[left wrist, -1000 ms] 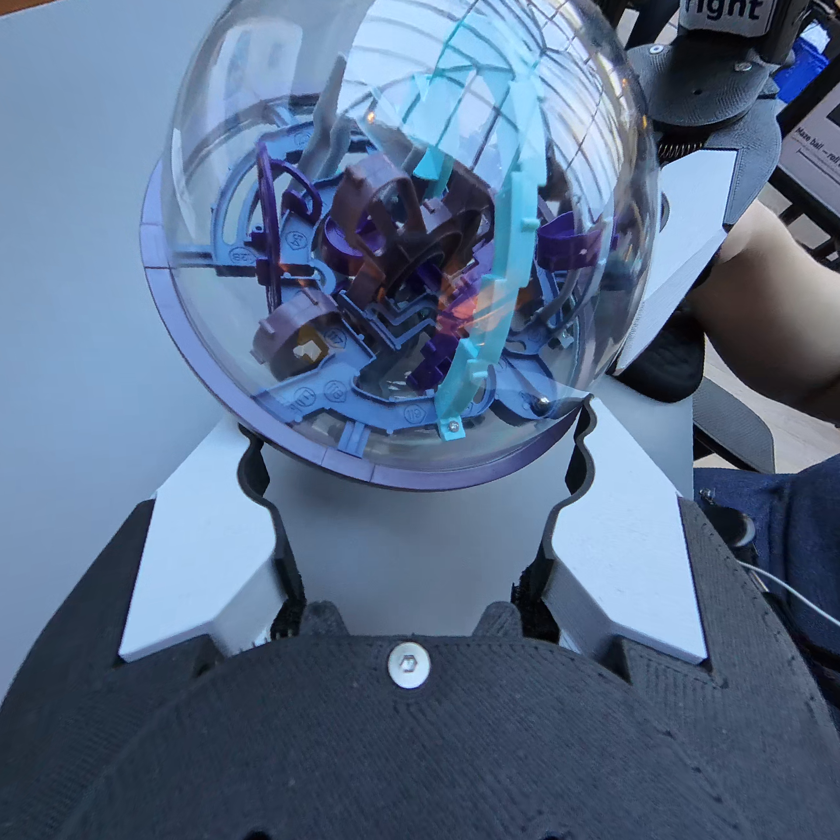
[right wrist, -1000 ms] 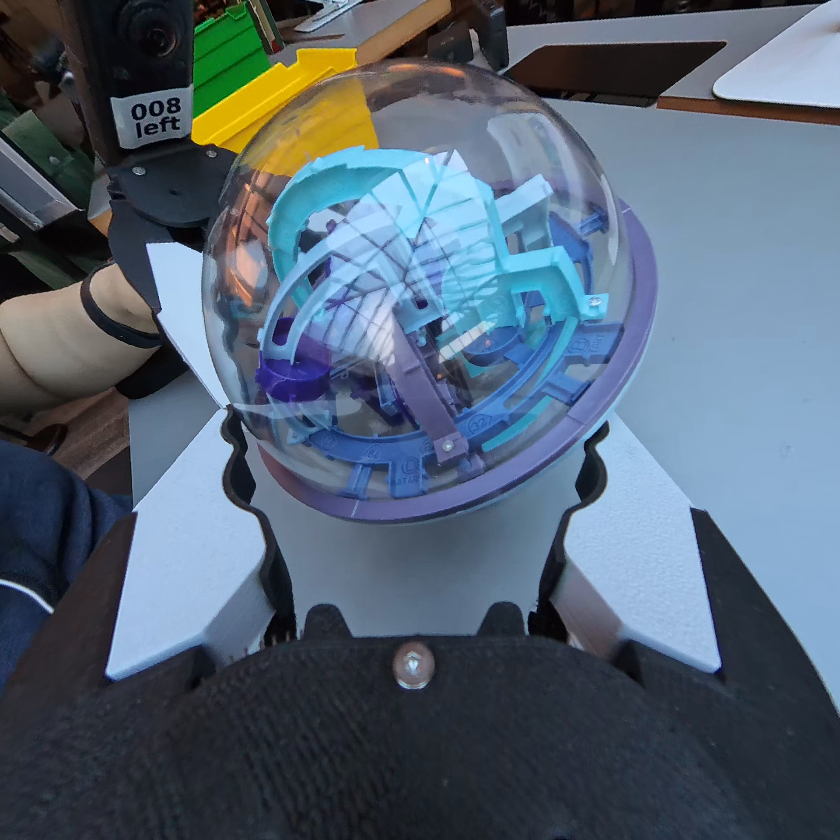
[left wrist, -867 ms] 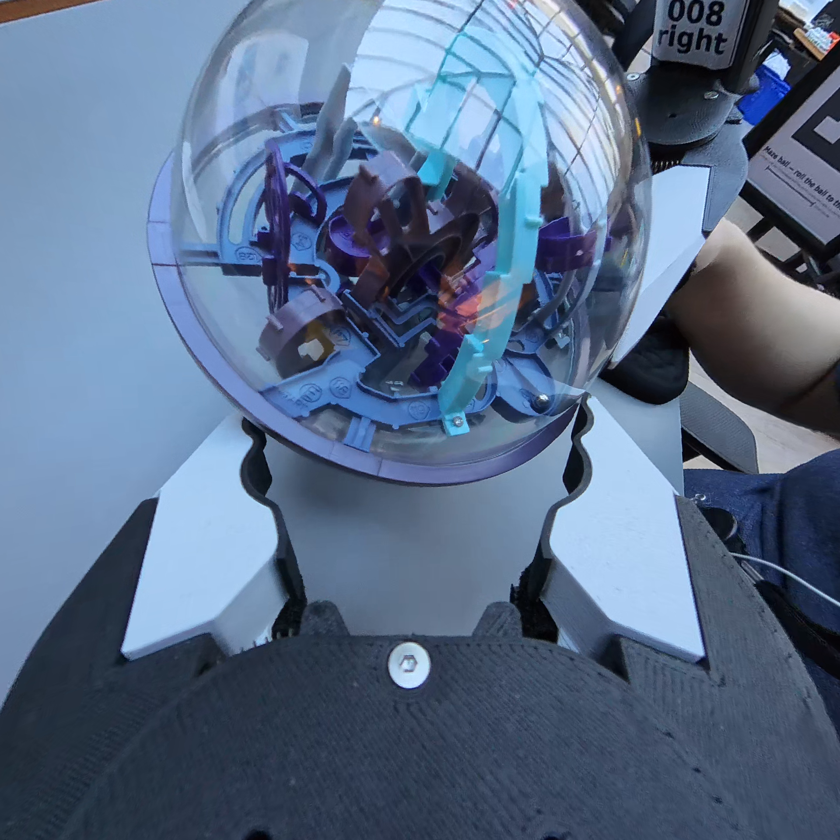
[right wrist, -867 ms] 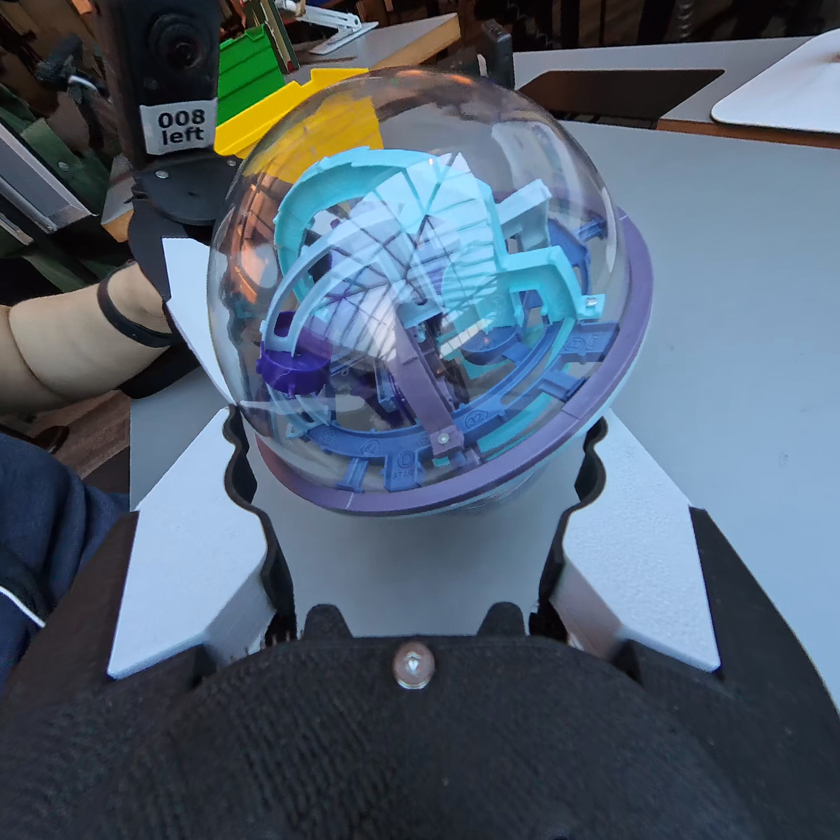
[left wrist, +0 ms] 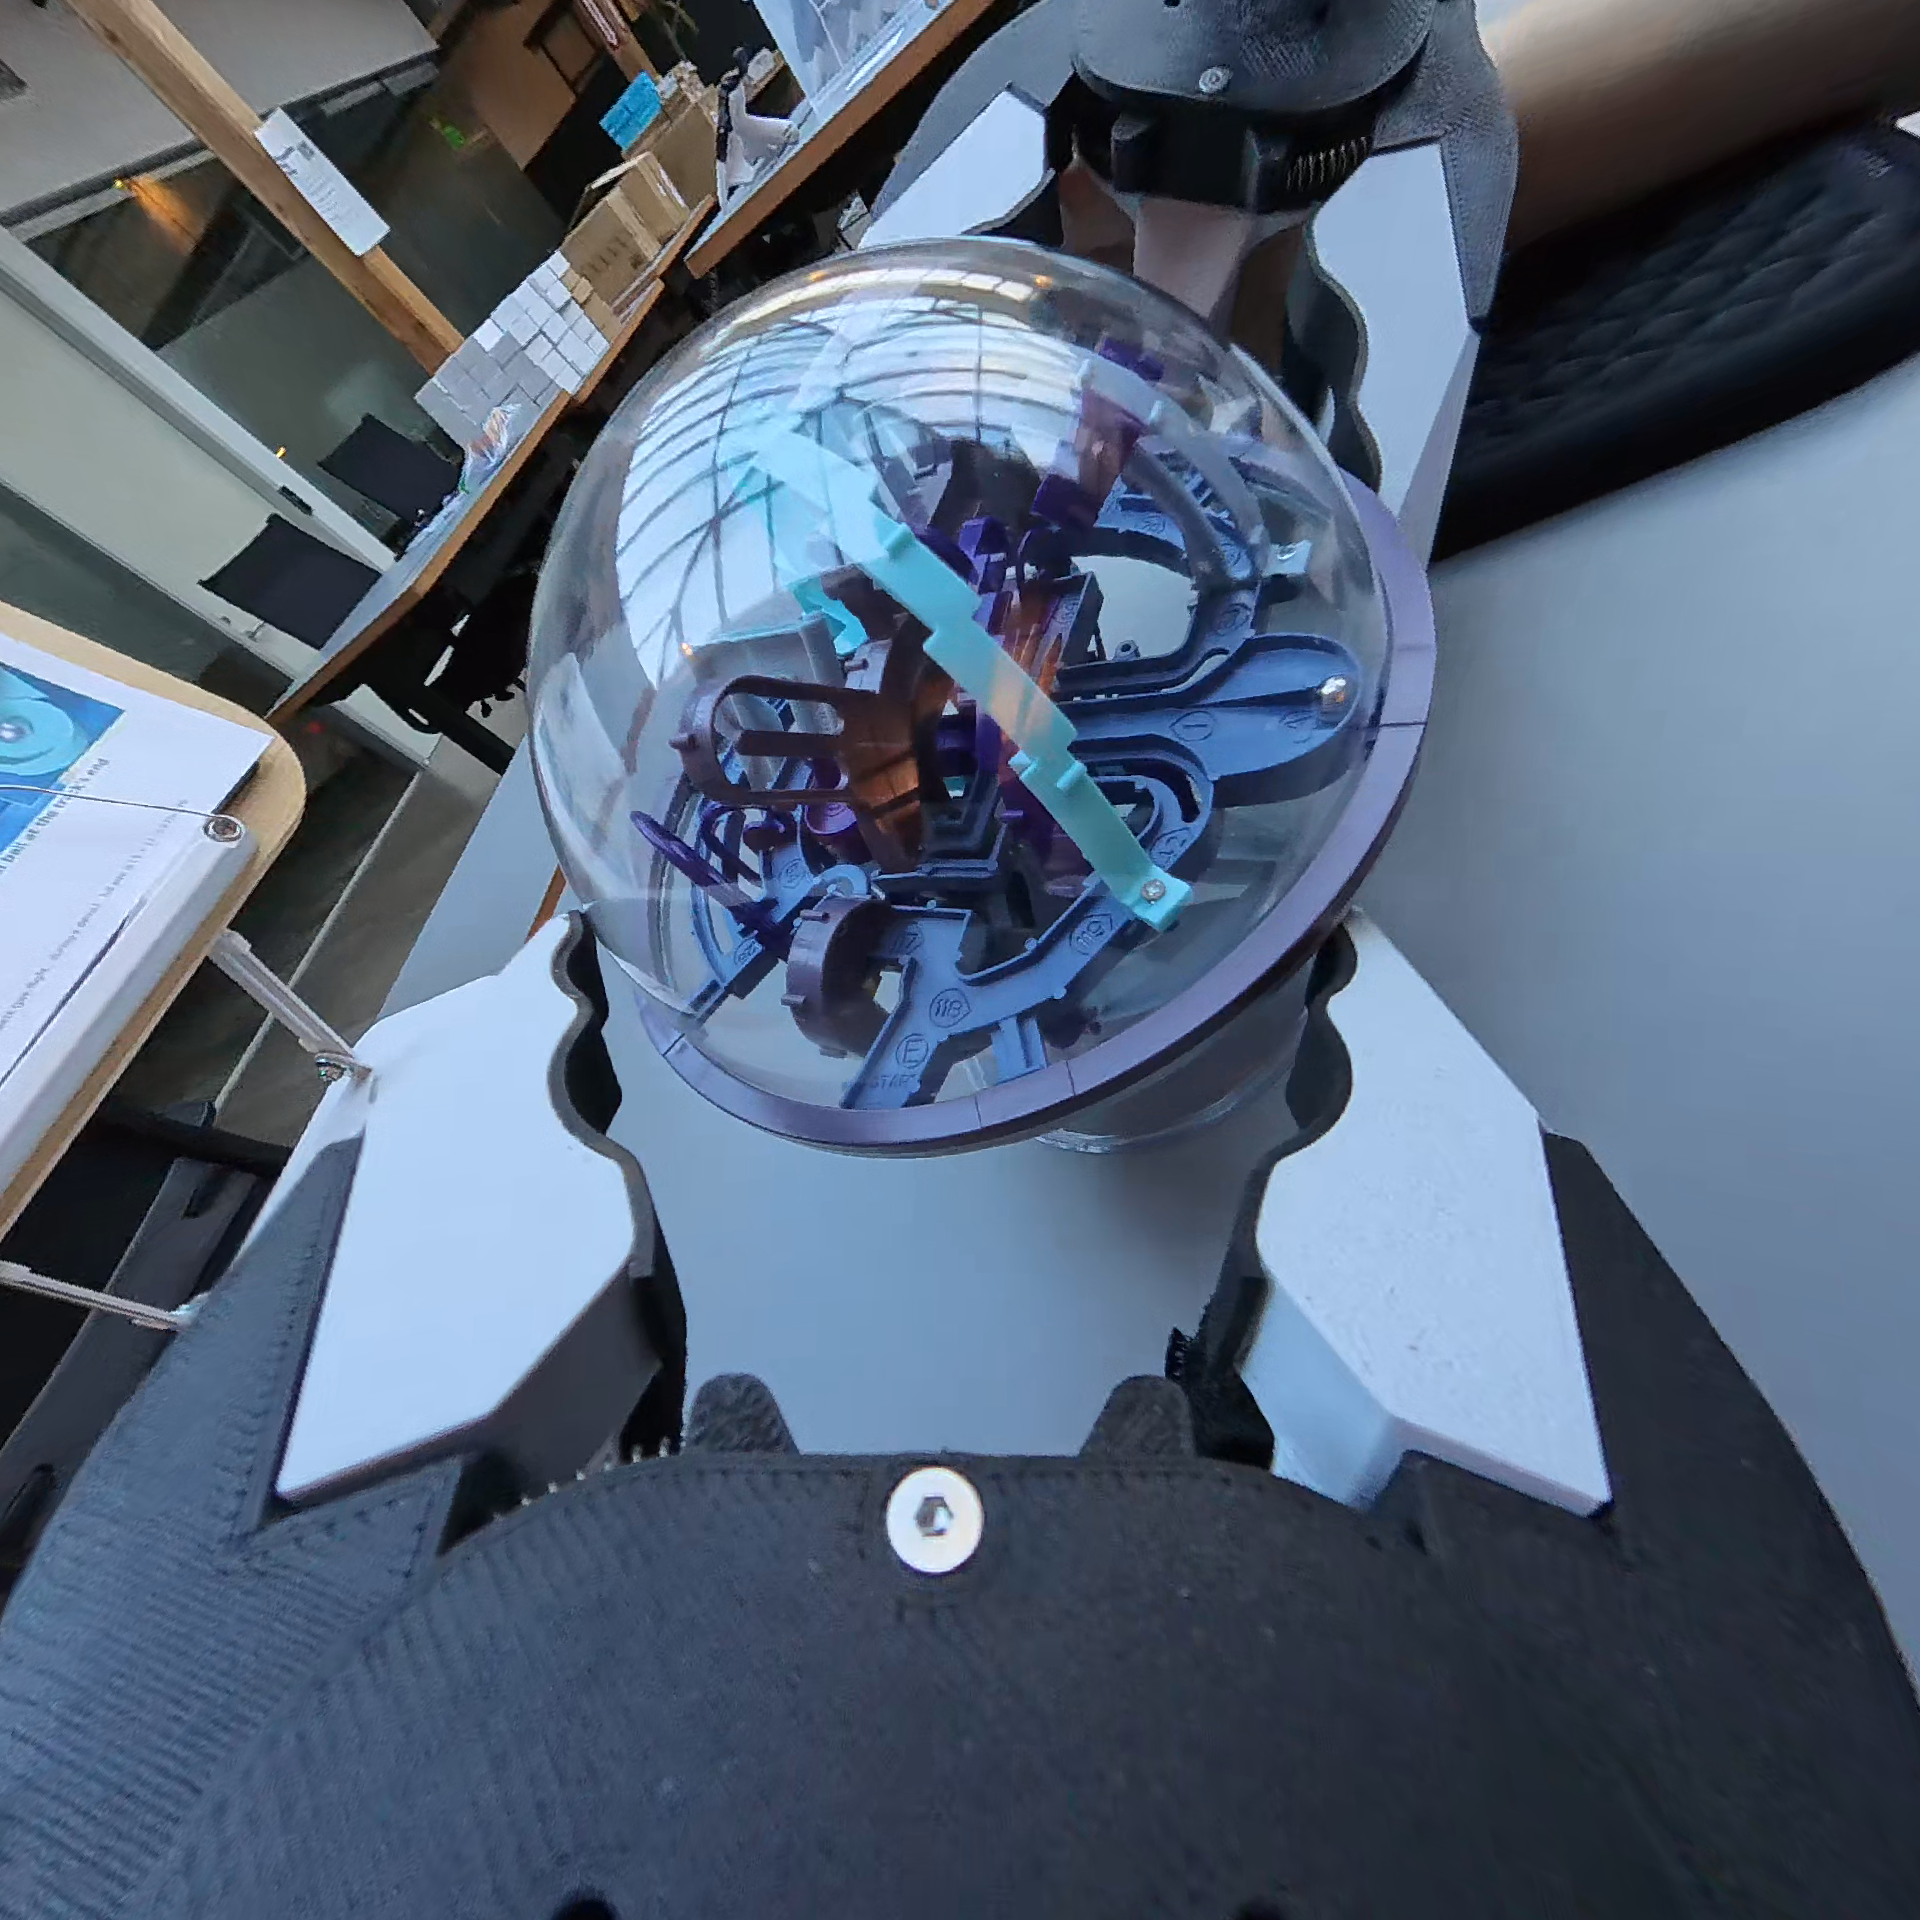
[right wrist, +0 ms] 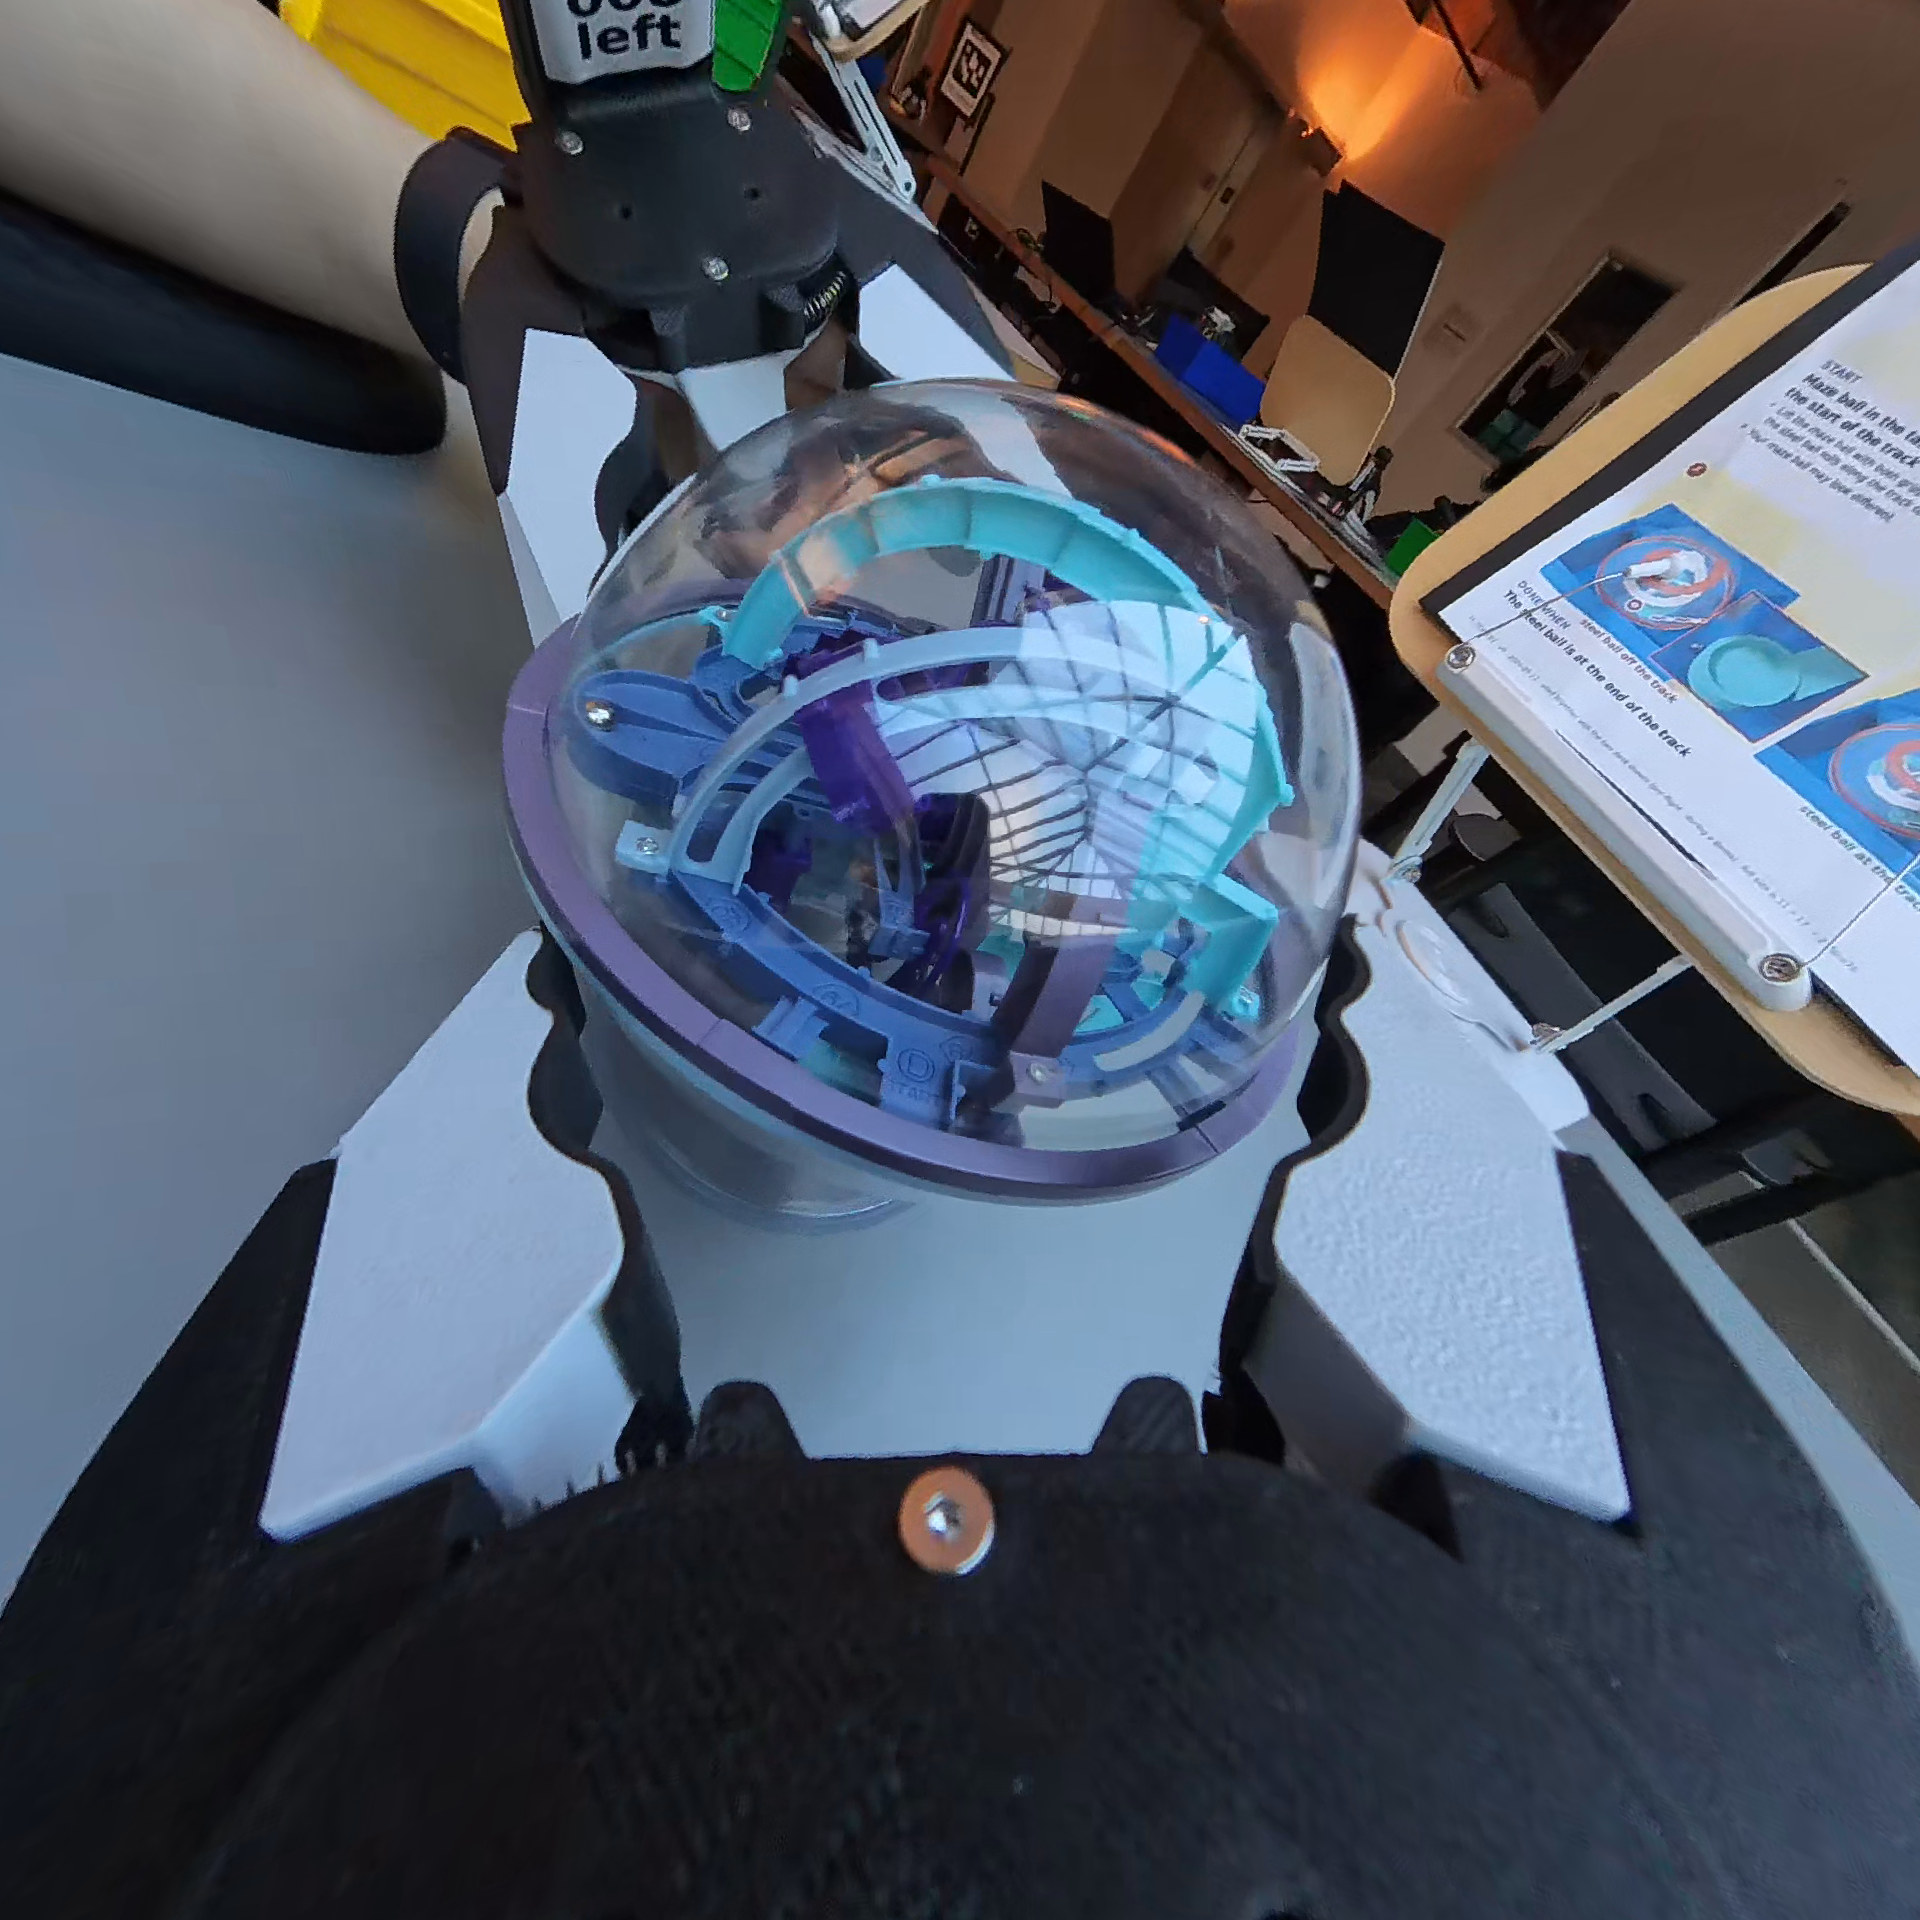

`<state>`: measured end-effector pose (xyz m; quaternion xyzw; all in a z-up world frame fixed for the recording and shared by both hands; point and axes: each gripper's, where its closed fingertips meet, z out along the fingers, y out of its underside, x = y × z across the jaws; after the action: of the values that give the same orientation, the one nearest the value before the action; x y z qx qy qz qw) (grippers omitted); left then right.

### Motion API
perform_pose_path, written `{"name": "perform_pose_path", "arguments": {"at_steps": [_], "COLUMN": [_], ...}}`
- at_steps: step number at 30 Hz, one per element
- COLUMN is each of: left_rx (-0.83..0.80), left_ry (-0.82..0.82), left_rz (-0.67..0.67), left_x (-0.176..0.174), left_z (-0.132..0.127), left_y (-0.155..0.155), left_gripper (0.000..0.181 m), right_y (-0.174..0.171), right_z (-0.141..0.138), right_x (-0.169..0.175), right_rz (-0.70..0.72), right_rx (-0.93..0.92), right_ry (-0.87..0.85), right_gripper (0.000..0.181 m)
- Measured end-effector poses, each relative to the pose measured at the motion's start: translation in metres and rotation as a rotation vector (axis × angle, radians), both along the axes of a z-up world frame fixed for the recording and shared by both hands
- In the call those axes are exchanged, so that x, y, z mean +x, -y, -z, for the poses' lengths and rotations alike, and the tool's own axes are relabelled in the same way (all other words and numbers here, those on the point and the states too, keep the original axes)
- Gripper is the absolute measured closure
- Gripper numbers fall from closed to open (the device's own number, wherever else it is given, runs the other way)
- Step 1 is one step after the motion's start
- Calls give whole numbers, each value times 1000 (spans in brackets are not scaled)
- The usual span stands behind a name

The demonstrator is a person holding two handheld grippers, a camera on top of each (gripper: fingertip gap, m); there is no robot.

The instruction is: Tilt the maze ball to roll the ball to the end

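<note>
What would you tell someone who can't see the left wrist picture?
A clear maze ball full of blue, purple and turquoise tracks sits tilted between the left gripper and the right gripper, above a grey table. A tiny steel ball rests on a blue track near the rim.

Maze ball (left wrist: 977,707): clear dome, dull purple rim band; tracks inside were royal blue, turquoise, pale grey, violet and brown. Small ball (left wrist: 1333,686): silver, at 3 o'clock in the left wrist view. Grippers (left wrist: 956,997) (right wrist: 935,997): black ribbed bodies, white fingers edged black. Table (right wrist: 208,727): plain grey. Bins (right wrist: 416,62), 11 o'clock: yellow.
</note>
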<state>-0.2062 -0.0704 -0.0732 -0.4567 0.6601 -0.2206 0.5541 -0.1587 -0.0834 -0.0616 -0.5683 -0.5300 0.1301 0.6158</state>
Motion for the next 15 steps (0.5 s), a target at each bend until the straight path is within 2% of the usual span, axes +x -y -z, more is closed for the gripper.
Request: {"name": "perform_pose_path", "arguments": {"at_steps": [6,15], "left_rx": [-137,-167], "left_ry": [38,51], "left_rz": [24,26], "left_x": [0,0], "left_z": [-3,-3], "left_y": [4,6], "left_gripper": [49,49], "right_y": [0,1], "right_z": [-1,-2], "right_x": [-1,-1], "right_rz": [-22,-29], "right_rx": [-117,-142], "right_ry": [-86,-102], "right_gripper": [42,41]}}
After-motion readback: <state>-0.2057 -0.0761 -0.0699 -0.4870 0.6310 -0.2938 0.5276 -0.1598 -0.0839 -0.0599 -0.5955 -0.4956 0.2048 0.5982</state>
